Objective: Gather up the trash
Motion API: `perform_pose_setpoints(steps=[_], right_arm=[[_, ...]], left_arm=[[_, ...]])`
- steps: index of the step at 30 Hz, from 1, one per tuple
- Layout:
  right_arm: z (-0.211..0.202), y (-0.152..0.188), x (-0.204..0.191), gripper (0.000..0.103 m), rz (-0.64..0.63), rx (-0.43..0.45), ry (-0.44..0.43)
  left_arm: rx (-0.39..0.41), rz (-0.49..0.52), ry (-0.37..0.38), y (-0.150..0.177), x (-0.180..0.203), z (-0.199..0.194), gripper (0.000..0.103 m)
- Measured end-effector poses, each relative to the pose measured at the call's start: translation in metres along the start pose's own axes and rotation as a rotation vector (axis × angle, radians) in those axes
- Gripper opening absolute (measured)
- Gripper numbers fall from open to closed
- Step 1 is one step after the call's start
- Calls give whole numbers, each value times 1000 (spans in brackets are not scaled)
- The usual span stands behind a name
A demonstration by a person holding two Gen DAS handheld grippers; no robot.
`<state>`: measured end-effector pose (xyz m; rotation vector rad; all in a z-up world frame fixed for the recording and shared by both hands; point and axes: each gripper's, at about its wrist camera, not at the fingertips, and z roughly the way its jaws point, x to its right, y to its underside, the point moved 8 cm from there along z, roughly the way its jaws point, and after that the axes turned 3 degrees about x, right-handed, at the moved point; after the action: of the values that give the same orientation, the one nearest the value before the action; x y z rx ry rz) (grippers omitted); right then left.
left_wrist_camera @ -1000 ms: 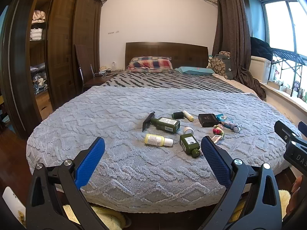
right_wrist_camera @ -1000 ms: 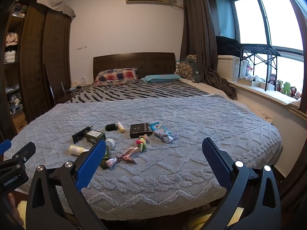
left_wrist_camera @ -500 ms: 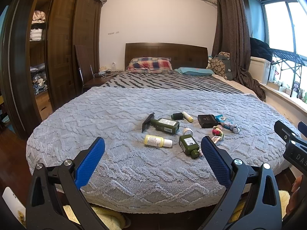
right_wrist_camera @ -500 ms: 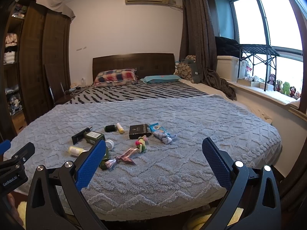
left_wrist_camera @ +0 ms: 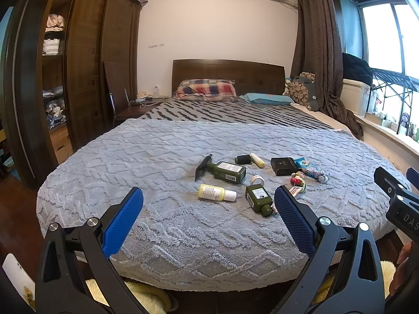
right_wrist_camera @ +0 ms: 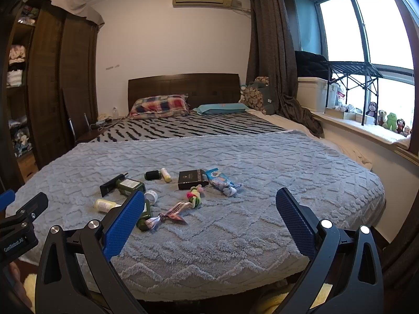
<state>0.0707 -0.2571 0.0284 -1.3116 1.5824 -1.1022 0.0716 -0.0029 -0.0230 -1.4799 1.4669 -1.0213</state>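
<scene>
Bedroom, foot of bed: I hold the left gripper (left_wrist_camera: 208,219) and right gripper (right_wrist_camera: 209,218) low in frame, both spread wide w/ nothing between the blue pads. The trash sits mid-frame on the grey blanket (left_wrist_camera: 162,157), well ahead of both: yellow bottle (left_wrist_camera: 216,192), small green bottle (left_wrist_camera: 258,198), big green bottle (left_wrist_camera: 226,170), black box (left_wrist_camera: 285,166), blue wrapper (right_wrist_camera: 221,181), ribbon scrap (right_wrist_camera: 170,214), white lid (right_wrist_camera: 151,196). Risks, imo: the plush pile gives, so a closing pad could roll a bottle away; the items lie close, so I might nudge a neighbor. No bin or bag visible, so the drop spot is unclear.
</scene>
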Motion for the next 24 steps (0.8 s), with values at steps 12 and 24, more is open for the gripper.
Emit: perform_pose_setpoints(steps=[12, 24], right_arm=[[-1, 0, -1, 100, -1, 4, -2], [-2, 1, -4, 100, -1, 8, -3]], left_arm=[[4, 1, -1, 0, -1, -1, 95], [5, 2, -6, 1, -4, -1, 95]])
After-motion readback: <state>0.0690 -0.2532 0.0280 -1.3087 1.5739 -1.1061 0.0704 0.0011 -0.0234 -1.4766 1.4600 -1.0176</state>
